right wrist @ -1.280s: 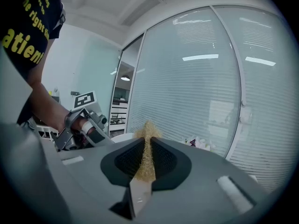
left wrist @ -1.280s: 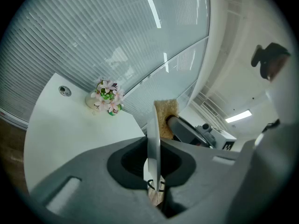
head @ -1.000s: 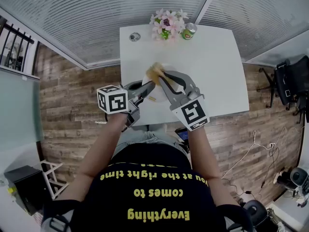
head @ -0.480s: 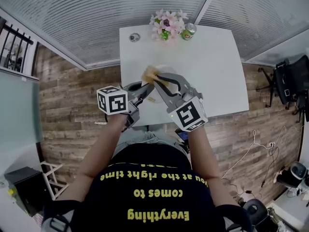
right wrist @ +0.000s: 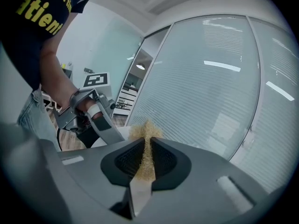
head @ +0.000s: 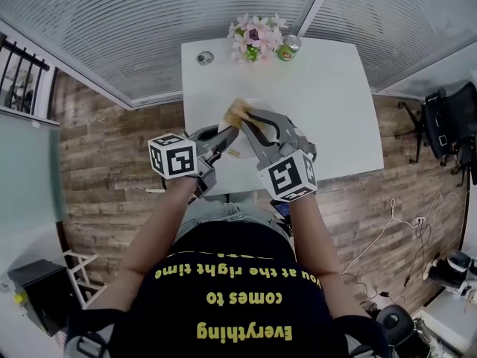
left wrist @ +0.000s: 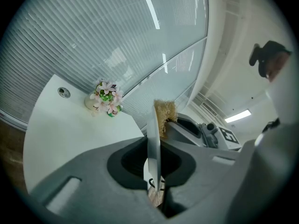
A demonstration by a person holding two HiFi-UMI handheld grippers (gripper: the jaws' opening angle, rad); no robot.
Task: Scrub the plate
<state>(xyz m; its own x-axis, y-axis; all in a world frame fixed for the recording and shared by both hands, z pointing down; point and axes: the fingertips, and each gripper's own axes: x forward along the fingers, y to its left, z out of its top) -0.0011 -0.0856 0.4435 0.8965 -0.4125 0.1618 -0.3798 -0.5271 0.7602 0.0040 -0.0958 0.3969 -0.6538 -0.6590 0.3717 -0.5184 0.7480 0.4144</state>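
The plate (left wrist: pixel 153 148) is pinched by its rim in the left gripper (head: pixel 231 131). The jaws are closed to a narrow gap on it, and in the left gripper view it runs edge-on straight up the middle between the dark pads. In the head view it shows as a white patch over the near half of the white table (head: pixel 328 95), just ahead of the person at their 12 o'clock.

A tan, wiry scrubber (right wrist: pixel 145 148) is pressed against the plate's face, at the plate's 9 o'clock in the head view. The right gripper (head: pixel 244 116) has its jaws clamped on the scrubber, whose frayed top pokes out past the fingertips. This gripper comes in from the plate's 5 o'clock and the left one from its 7 o'clock, so their tips meet at the plate.

At the table's far edge, a bunch of pink and white flowers (head: pixel 255 37) stands at the plate's 12 o'clock. A green can (head: pixel 291 47) sits just beside the flowers at 1 o'clock. A small round metal fitting (head: pixel 205 57) lies at 11 o'clock.

Wood flooring (head: pixel 104 140) lies on both sides of the table. A wall of pale blinds (head: pixel 149 28) runs behind it.
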